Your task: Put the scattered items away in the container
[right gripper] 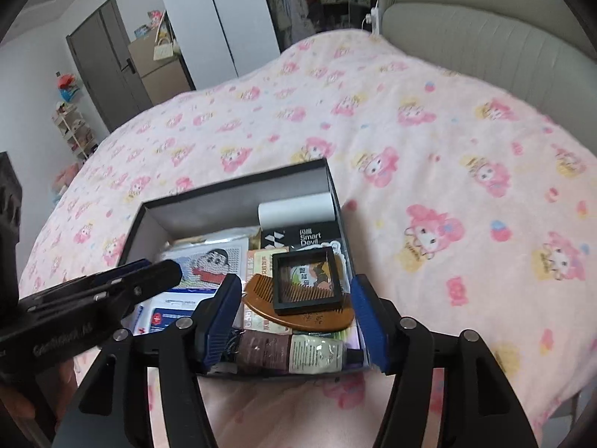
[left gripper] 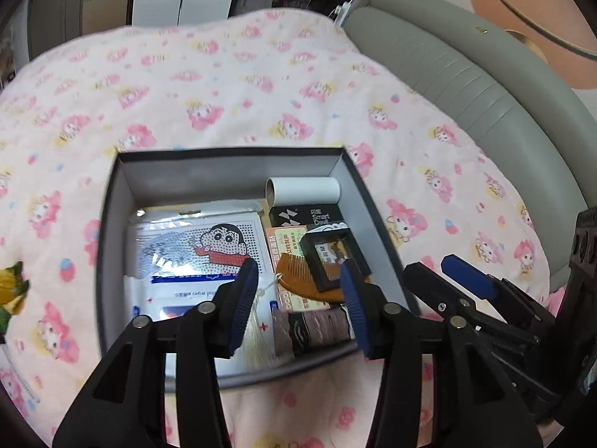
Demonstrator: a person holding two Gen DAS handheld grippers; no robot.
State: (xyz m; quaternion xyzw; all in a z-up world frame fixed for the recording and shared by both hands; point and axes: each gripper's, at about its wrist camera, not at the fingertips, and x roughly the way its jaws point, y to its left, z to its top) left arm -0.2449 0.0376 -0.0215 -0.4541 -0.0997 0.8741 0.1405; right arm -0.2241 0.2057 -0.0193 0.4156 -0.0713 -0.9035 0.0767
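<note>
Both the left gripper and right gripper, jaws apart and empty, hover over the box, where comb, frame and tube lie, suggesting tidying is nearly complete.

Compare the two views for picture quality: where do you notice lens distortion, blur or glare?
Left wrist view: fisheye bends the grey headboard into an arc, corners go black, glare streaks the cartoon packet in the box. Right wrist view: the same curving at the edges, with the left gripper smeared and soft at the lower left.
</note>
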